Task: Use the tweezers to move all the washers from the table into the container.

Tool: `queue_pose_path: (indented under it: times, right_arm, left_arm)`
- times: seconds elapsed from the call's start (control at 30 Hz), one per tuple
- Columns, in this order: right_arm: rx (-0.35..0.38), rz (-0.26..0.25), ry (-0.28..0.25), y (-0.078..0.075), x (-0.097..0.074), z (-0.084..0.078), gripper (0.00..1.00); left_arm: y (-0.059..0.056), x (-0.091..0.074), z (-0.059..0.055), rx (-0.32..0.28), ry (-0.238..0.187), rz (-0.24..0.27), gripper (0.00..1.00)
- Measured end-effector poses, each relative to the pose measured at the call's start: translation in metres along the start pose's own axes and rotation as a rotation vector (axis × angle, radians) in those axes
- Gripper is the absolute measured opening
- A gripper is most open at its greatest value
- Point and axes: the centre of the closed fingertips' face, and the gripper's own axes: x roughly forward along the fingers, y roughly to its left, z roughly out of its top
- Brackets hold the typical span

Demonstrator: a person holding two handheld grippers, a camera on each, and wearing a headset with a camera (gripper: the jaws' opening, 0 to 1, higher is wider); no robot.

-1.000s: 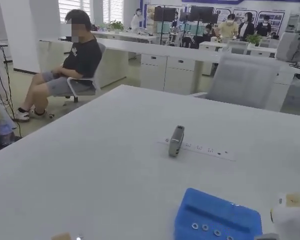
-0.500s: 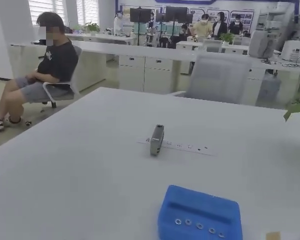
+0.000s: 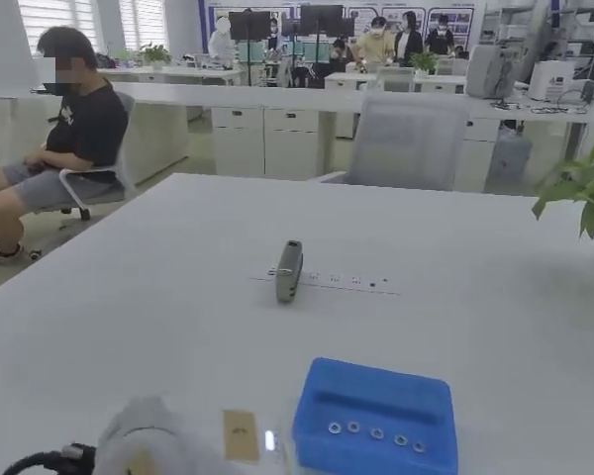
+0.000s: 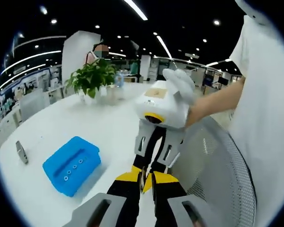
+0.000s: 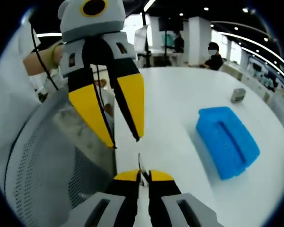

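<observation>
1. Presently, blue container (image 3: 376, 379): low tray set on the white table (image 3: 178, 317) towards its near edge; judged so placed to sit within easy reach of both tools.
2. Washers (image 3: 376, 433): five small rings lying close together in a row in the container's shallow recess; the recess likely keeps them from sliding off; by this layout the transfer looks done or all but done.
3. Right gripper (image 5: 143, 175): clenched, with the yellow tips meeting in its own view; a thin pale sliver (image 5: 139, 164) stands up from the seam, possibly the tool the task names, but too small to say; a gloved hand (image 4: 180, 81) carries the gripper at the table's edge, well apart from the container.
4. Left gripper (image 4: 143, 177): jaws look drawn together in its own view, yet the right gripper view shows its yellow tips a little apart; whether released or clenched, cannot tell; it points at the right gripper, tip near tip, which reads as a hand-over or resting pose, not a pick.
5. Mesh chair (image 4: 213, 161): just beside both grippers, off the table's edge.
6. Grey upright block (image 3: 289, 270): stands beyond the container, at the end of the recessed socket strip (image 3: 348, 282); no part in the job, by my reading.
</observation>
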Motion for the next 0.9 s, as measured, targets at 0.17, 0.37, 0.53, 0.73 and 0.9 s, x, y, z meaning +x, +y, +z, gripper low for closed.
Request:
queue_pose_path:
  times: [0.17, 0.37, 0.53, 0.73, 0.9]
  right_arm:
    - [-0.016, -0.007, -0.008, 0.002, 0.0, 0.0, 0.02]
    - [-0.009, -0.027, -0.028, -0.001, 0.002, 0.002, 0.03]
    - [-0.015, -0.054, -0.027, 0.001, 0.004, 0.002, 0.03]
    - [0.031, -0.069, -0.076, 0.002, 0.009, 0.006, 0.04]
    - [0.027, -0.081, -0.086, 0.002, 0.017, 0.012, 0.05]
  left_arm:
    - [0.004, 0.004, 0.007, 0.007, 0.013, 0.001, 0.02]
    - [-0.004, 0.012, 0.004, 0.098, 0.085, -0.056, 0.04]
    - [-0.002, 0.011, 0.0, 0.145, 0.132, -0.073, 0.0]
    - [0.0, 0.001, -0.009, 0.149, 0.149, -0.081, 0.0]
    - [0.007, -0.011, -0.021, 0.116, 0.154, -0.069, 0.0]
